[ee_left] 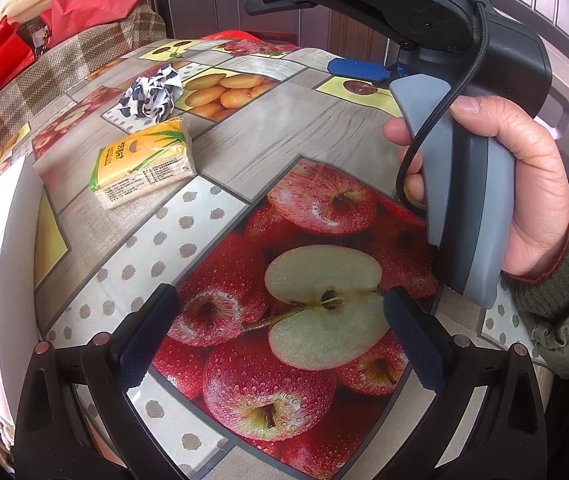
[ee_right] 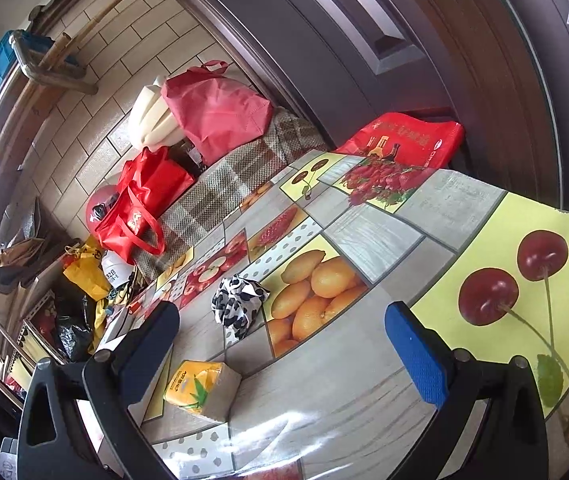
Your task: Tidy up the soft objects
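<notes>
Left wrist view: right hand (ee_left: 524, 184) holds right gripper (ee_right: 284, 356) raised, both grippers' jaws wide, left gripper (ee_left: 280, 332) low.

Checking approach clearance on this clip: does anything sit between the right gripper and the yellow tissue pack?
Nothing visible does. The right gripper is open above the table, and the tissue pack lies just ahead by its left finger. The crumpled black-and-white cloth sits farther back.

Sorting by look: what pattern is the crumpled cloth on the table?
Black-and-white blotches, cow-like, on the crumpled cloth; clearest in the right wrist view.
</notes>
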`<act>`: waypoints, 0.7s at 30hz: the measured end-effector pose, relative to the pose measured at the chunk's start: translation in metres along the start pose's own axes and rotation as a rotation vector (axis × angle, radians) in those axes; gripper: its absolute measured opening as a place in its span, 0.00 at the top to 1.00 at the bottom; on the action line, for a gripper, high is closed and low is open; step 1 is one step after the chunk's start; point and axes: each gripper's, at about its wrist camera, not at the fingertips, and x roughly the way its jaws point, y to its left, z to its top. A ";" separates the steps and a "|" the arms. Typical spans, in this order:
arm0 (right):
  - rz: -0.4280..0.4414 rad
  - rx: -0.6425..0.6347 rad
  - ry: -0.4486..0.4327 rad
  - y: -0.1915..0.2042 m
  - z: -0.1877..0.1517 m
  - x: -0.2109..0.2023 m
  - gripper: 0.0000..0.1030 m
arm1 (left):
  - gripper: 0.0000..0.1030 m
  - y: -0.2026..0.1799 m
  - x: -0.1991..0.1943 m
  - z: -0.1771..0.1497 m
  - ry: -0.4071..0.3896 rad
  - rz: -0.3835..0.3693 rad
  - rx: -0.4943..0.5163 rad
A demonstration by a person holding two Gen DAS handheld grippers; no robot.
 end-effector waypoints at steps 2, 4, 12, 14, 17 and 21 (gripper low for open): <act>0.000 0.015 0.005 -0.003 0.000 0.002 0.00 | 0.01 0.000 0.000 0.000 0.000 0.000 0.000; 0.009 0.045 0.021 -0.008 -0.001 0.005 0.00 | 0.01 0.000 0.000 0.000 0.000 0.000 0.000; 0.000 0.067 0.062 -0.008 -0.004 0.011 0.00 | 0.01 0.000 0.000 0.000 -0.001 0.000 0.000; -0.003 0.062 0.066 -0.007 -0.005 0.011 0.00 | 0.01 0.000 0.000 0.000 -0.001 0.000 -0.001; -0.001 0.057 0.077 -0.006 -0.005 0.013 0.00 | 0.01 0.000 0.000 0.000 -0.001 0.000 -0.001; 0.006 0.050 0.087 -0.005 -0.005 0.016 0.00 | 0.01 0.000 -0.001 0.000 -0.001 0.000 -0.001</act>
